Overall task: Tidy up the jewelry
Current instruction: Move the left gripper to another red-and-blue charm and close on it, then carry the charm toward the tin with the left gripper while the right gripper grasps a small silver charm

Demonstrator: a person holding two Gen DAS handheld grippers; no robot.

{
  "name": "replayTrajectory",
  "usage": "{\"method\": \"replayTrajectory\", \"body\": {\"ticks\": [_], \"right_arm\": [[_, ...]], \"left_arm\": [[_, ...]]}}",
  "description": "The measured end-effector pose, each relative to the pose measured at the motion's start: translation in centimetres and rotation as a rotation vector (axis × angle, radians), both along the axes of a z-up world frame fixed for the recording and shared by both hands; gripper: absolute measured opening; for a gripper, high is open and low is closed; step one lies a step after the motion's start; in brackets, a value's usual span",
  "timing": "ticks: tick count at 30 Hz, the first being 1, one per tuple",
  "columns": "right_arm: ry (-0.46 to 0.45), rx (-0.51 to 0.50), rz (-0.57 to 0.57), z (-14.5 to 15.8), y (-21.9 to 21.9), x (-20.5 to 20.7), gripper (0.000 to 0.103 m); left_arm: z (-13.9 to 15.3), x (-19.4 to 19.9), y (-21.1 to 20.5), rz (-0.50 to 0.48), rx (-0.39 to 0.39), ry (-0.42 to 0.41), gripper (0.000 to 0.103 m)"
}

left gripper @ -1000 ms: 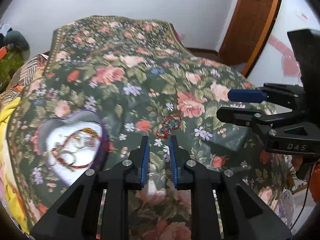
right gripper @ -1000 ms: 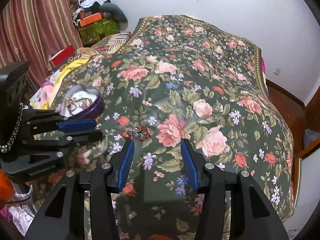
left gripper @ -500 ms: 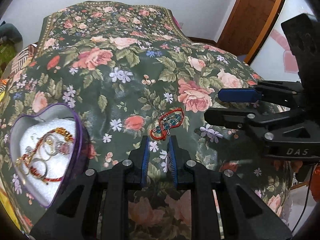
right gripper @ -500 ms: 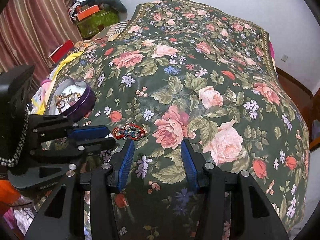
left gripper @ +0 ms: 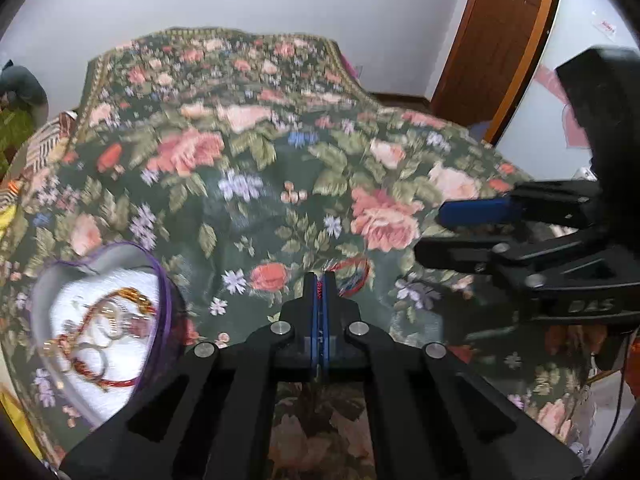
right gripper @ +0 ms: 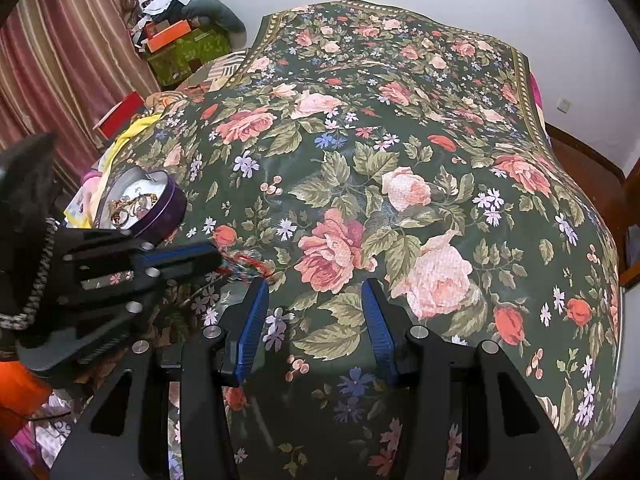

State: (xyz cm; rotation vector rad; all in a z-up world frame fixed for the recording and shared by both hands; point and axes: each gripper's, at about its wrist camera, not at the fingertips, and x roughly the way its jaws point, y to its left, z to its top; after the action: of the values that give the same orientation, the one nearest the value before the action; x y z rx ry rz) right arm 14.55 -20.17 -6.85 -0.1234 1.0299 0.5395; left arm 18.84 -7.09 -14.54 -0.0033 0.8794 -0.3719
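Note:
A red beaded jewelry piece (left gripper: 354,276) with blue parts lies on the floral bedspread (left gripper: 248,168). My left gripper (left gripper: 319,280) is shut on its near end; red beads show between the pads. In the right wrist view the same piece (right gripper: 246,264) sticks out of the left gripper (right gripper: 212,258). A purple heart-shaped box (left gripper: 104,324) with a white lining holds several bangles and chains, left of the left gripper; it also shows in the right wrist view (right gripper: 148,208). My right gripper (right gripper: 314,312) is open and empty over the bedspread (right gripper: 400,160), right of the jewelry.
The bed's front edge runs just below both grippers. A wooden door (left gripper: 496,40) stands at the back right. Striped curtains (right gripper: 60,60) and piled boxes and clothes (right gripper: 184,36) line the left side beyond the bed.
My left gripper has shut on the red beaded piece, which lay free ahead of its open fingers before. The view has tilted up. The right gripper stays open, nearly still.

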Motion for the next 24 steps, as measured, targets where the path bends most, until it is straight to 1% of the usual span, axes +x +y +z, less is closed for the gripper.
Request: {"method": "replayTrajectory", "body": {"ticks": [3, 7, 12, 17, 21, 24], "right_arm": [[-0.006, 0.003, -0.001, 0.3, 0.0, -0.2, 0.044], [-0.018, 0.009, 0.005, 1.0, 0.2, -0.7, 0.044], [-0.033, 0.015, 0.017, 1.8, 0.6, -1.5, 0.044], [-0.045, 0.016, 0.031, 2.4, 1.1, -2.1, 0.044], [-0.043, 0.017, 0.052, 2.4, 2.0, -2.3, 0.044], [-0.036, 0.009, 0.075, 2.0, 3.3, -2.3, 0.044]], "left_arm": [[2.1, -1.0, 0.3, 0.002, -0.007, -0.051, 0.0], [4.8, -2.2, 1.0, 0.003, -0.045, -0.101, 0.0], [6.7, -3.6, 2.1, 0.004, -0.106, -0.116, 0.0], [6.5, -4.9, 3.2, 0.026, -0.097, -0.098, 0.0], [5.7, -6.2, 4.7, 0.072, -0.073, -0.084, 0.0], [5.8, -6.7, 6.5, 0.115, -0.074, -0.086, 0.0]]}}
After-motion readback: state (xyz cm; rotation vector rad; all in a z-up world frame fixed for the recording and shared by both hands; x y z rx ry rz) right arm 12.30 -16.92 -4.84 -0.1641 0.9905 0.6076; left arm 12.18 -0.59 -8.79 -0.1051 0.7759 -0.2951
